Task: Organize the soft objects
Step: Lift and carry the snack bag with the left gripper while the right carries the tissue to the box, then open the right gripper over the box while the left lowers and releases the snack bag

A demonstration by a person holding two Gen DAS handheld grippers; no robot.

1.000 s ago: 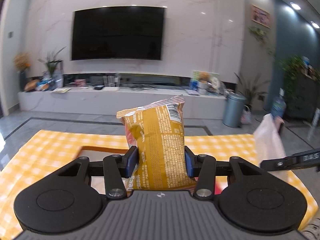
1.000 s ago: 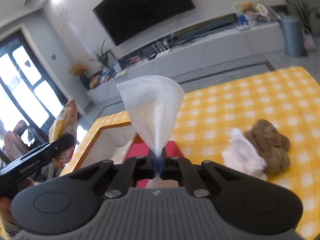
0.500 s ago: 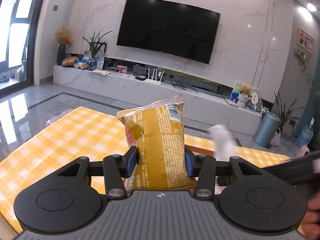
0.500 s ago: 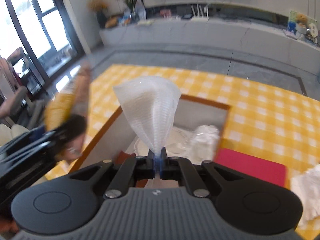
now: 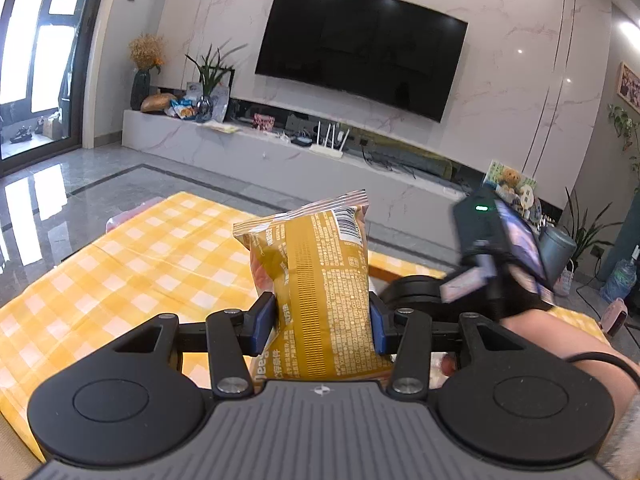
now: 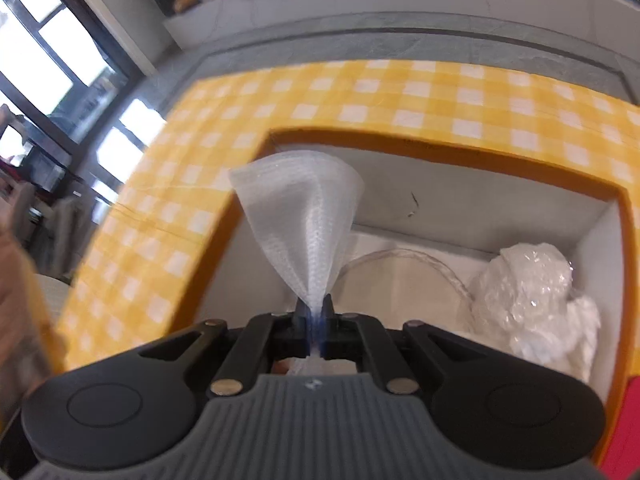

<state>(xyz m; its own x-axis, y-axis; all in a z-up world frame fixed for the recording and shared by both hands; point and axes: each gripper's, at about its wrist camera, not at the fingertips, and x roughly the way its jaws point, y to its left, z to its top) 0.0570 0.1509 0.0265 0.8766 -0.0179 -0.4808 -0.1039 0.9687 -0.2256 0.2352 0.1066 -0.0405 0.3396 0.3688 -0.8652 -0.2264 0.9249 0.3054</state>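
My left gripper (image 5: 322, 322) is shut on a yellow snack bag (image 5: 316, 280), which stands upright between the blue pads above the yellow checked tablecloth (image 5: 132, 272). My right gripper (image 6: 316, 320) is shut on a thin white mesh cloth (image 6: 300, 224) that fans upward from the pinched tips. It points down over an orange-rimmed box (image 6: 440, 140) with white walls. Inside the box lie a crumpled clear plastic wrap (image 6: 528, 284) and a round clear lid (image 6: 404, 276). In the left wrist view the right gripper's body (image 5: 496, 248) and the hand holding it show at the right, blurred.
A red flat thing (image 6: 628, 424) lies at the box's right side. The checked cloth (image 6: 400, 88) surrounds the box. Beyond the table are grey floor, a white TV bench (image 5: 280, 152) and a wall-mounted television (image 5: 360, 48).
My right gripper swung left and down with the mesh cloth, from beside the box to over its inside. My left gripper, still holding the snack bag, shifted and rolled, so the room view moved rightward.
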